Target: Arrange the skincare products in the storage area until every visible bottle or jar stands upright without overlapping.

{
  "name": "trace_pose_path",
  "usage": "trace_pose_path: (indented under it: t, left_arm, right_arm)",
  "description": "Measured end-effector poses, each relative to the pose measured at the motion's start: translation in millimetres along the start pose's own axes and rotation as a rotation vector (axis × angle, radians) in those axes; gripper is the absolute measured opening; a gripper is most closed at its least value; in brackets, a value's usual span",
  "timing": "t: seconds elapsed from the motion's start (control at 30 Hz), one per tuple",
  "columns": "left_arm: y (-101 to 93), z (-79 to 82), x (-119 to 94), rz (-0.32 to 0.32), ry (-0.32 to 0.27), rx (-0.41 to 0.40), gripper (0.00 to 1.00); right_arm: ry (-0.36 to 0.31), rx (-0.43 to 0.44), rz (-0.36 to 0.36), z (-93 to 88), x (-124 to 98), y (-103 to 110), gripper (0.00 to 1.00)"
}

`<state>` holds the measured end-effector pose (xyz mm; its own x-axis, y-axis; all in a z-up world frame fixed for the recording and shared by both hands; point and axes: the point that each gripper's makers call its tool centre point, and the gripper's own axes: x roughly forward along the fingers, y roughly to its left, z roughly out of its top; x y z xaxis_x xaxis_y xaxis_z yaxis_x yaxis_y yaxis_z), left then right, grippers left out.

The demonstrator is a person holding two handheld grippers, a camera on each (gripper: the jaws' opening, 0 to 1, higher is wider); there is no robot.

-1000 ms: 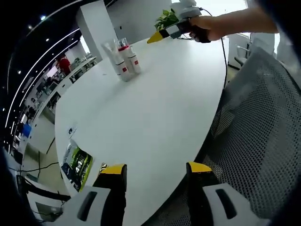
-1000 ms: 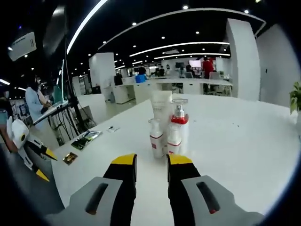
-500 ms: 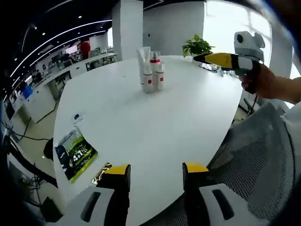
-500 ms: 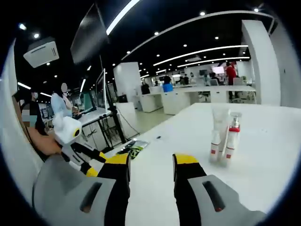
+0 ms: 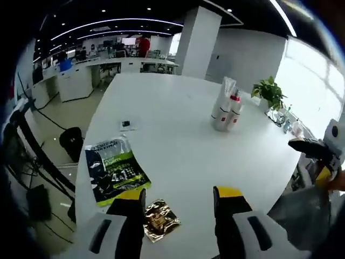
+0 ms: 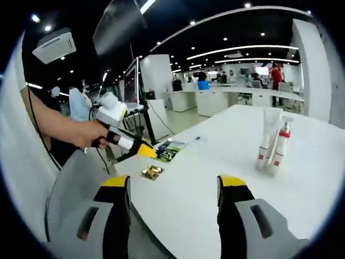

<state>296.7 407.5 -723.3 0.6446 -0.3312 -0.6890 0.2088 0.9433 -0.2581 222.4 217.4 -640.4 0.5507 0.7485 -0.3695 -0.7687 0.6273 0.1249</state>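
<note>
Both grippers' fingers are spread, holding nothing; the small white bottles with red labels (image 5: 225,110) (image 6: 273,145) cluster upper right on the round white table (image 5: 178,156), too bunched to count.

My left gripper (image 5: 180,197) points forward with its yellow-tipped jaws spread wide and nothing between them. My right gripper (image 6: 175,186) is likewise parted and empty. In the right gripper view my left hand (image 6: 92,136) grips the left gripper's handle, forearm extended from the left.

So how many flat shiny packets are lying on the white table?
2: a green and black packet near the table's edge, and a small gold packet beside it, between the left gripper's fingers in the left gripper view.
</note>
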Motion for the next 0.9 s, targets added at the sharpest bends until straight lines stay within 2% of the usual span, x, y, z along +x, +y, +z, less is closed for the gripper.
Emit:
trace_pose_path:
  t: [0.07, 0.13, 0.17, 0.27, 0.4, 0.53, 0.9]
  left_arm:
    - [11.9, 3.0, 7, 0.039, -0.001, -0.052, 0.72]
    - [18.3, 3.7, 10, 0.056, 0.003, -0.112, 0.74]
    - [28.0, 6.6, 15, 0.087, -0.011, -0.153, 0.76]
    - [38.8, 10.1, 21, 0.122, -0.030, -0.204, 0.85]
    - [51.5, 8.0, 31, 0.164, -0.018, -0.221, 0.88]
    - [64.1, 7.7, 43, 0.200, -0.018, -0.221, 0.91]
    - [86.9, 10.1, 69, 0.279, 0.014, -0.250, 0.90]
  right_arm:
    - [0.027, -0.054, 0.001, -3.6, -1, 5, 0.65]
    - [0.052, -0.104, -0.002, -6.9, -4, 9, 0.65]
    - [0.070, -0.147, -0.003, -10.3, -6, 13, 0.65]
    - [0.095, -0.195, -0.006, -18.3, -8, 17, 0.64]
    - [0.111, -0.209, -0.020, -25.0, -7, 13, 0.63]
    - [0.100, -0.194, -0.039, -22.3, -5, 5, 0.62]
    - [0.112, -0.224, -0.038, -24.8, -2, 7, 0.59]
